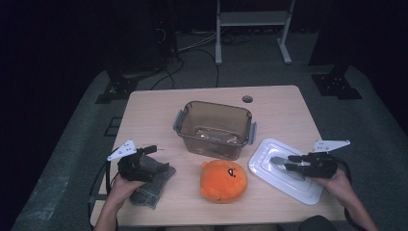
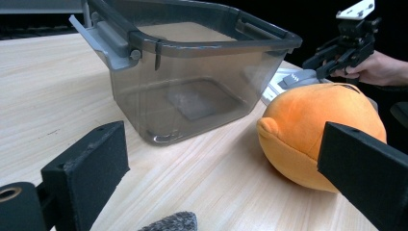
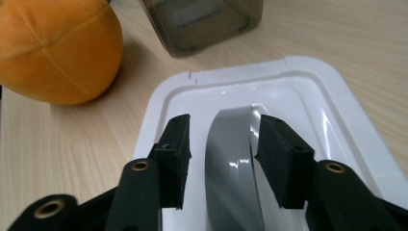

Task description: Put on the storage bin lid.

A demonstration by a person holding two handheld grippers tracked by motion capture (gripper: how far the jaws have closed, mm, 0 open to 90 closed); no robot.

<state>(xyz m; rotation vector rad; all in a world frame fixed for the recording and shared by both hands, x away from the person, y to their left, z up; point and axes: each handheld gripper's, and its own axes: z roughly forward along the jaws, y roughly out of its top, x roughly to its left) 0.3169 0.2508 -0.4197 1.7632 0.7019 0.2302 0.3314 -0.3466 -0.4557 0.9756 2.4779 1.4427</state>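
In the high view we find the bin (image 1: 214, 129) open at mid-counter (image 1: 159, 103), the lid (image 1: 287, 169) flat to its right near the front edge, and the plush (image 1: 223, 180) between the two hands. Our right gripper (image 1: 283, 162) lies low over the lid's grey handle (image 1: 281, 165); our left gripper (image 1: 153, 150) rests over a grey cloth (image 1: 153, 185) at front left. The lid sits near the counter edge, so a sideways drag could push it off. In the left gripper view, the left gripper (image 2: 221, 159) stands wide open with nothing between its jaws, the cloth (image 2: 172, 223) just below them; the bin (image 2: 192, 72) and plush (image 2: 320, 127) are ahead, and the right gripper (image 2: 320, 67) is beyond. Idle here, this hand cannot steady the lid if it slides. In the right gripper view, the right gripper (image 3: 223, 154) straddles the handle (image 3: 233, 168) partly open, a visible gap on each side, so it holds nothing. We judge the main risk to be a poor closure: the handle is glossy and curved, and off-centre pads (image 3: 279, 154) could slip off it or tip the lid (image 3: 308, 91) on lifting. The plush (image 3: 57, 48) lies close beside the lid and could be knocked in a swing toward the bin (image 3: 207, 21).
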